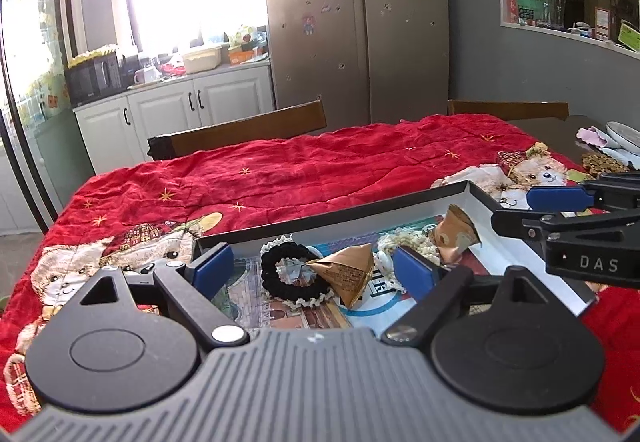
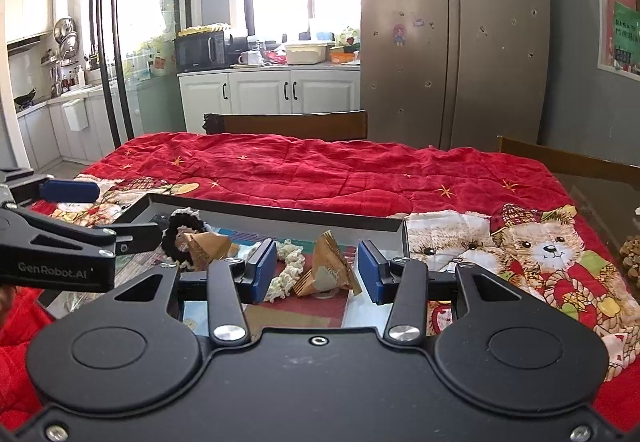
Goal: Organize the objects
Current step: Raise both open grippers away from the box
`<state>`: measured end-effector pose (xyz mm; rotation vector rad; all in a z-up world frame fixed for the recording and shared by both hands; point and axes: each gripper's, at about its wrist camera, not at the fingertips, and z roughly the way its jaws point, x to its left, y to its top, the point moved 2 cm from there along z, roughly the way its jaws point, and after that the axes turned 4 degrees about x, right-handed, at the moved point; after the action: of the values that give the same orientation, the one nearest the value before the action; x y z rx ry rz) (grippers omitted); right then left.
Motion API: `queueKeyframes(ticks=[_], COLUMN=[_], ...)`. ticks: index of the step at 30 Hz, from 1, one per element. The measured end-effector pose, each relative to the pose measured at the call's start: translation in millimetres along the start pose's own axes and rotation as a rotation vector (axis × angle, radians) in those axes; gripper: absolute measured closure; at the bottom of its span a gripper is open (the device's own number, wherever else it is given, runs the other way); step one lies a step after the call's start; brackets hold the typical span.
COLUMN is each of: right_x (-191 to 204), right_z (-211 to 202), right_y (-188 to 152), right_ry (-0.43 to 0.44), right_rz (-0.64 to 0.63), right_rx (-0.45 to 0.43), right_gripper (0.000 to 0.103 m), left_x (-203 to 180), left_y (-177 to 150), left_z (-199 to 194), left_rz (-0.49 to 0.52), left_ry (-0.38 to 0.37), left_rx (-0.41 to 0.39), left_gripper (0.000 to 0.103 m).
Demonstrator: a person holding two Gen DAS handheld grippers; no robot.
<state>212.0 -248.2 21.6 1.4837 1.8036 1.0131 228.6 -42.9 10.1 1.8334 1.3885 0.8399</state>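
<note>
A shallow black-rimmed box lid (image 1: pixel 344 218) (image 2: pixel 280 216) lies on the red bear-print cloth. In it lie a black hair scrunchie (image 1: pixel 280 278) (image 2: pixel 176 238), a cream scrunchie (image 1: pixel 404 242) (image 2: pixel 286 270) and two brown pyramid packets, one (image 1: pixel 350 272) (image 2: pixel 204 246) by the black scrunchie and the other (image 1: pixel 456 230) (image 2: pixel 328 268) to its right. My left gripper (image 1: pixel 312 270) is open, its blue pads either side of the black scrunchie and first packet. My right gripper (image 2: pixel 318 270) is open around the second packet and shows in the left wrist view (image 1: pixel 560 210).
Two wooden chair backs (image 2: pixel 286 126) (image 1: pixel 508 108) stand at the table's far edge. At the right end of the table are a plate (image 1: pixel 624 136), a pink cloth and a dark round mat (image 1: pixel 600 164). A fridge (image 2: pixel 452 34) and white cabinets stand behind.
</note>
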Motion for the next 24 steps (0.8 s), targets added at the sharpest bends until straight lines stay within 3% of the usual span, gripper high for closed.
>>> queueKeyframes(ticks=[24], right_x=[28], right_z=[-85], right_y=[-32], right_ry=[0.080], right_rz=[-0.062], right_rx=[-0.030], right_gripper=[0.060], left_x=[-8], left_y=[-34], left_z=[-77], left_rz=[0.077], left_ry=[-0.059], left_rx=[-0.056], left_gripper=[0.006])
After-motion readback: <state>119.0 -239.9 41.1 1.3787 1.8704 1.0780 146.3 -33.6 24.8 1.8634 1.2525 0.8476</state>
